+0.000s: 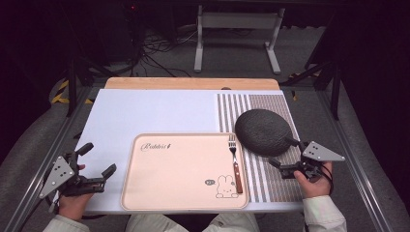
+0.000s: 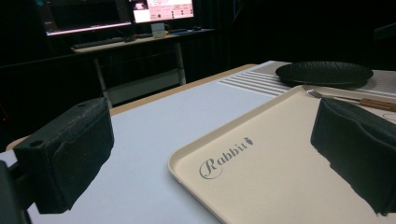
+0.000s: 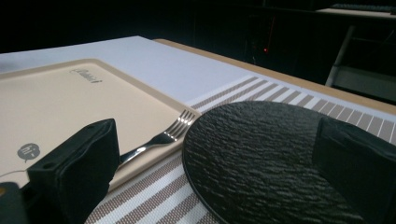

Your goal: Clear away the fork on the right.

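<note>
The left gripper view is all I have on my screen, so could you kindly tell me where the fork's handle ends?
Observer: The fork lies along the tray's right edge, and its wooden handle ends beside the rabbit drawing near the front right corner.
Operator: Thank you. Is the dark plate resting on the tray?
Observer: No, the plate sits on the striped placemat, just right of the tray; whether its rim touches the tray I cannot tell.
Operator: And where is the other claw?
Observer: The right claw is open, low at the plate's near right edge, with one jaw on each side of the rim and nothing gripped.
</note>
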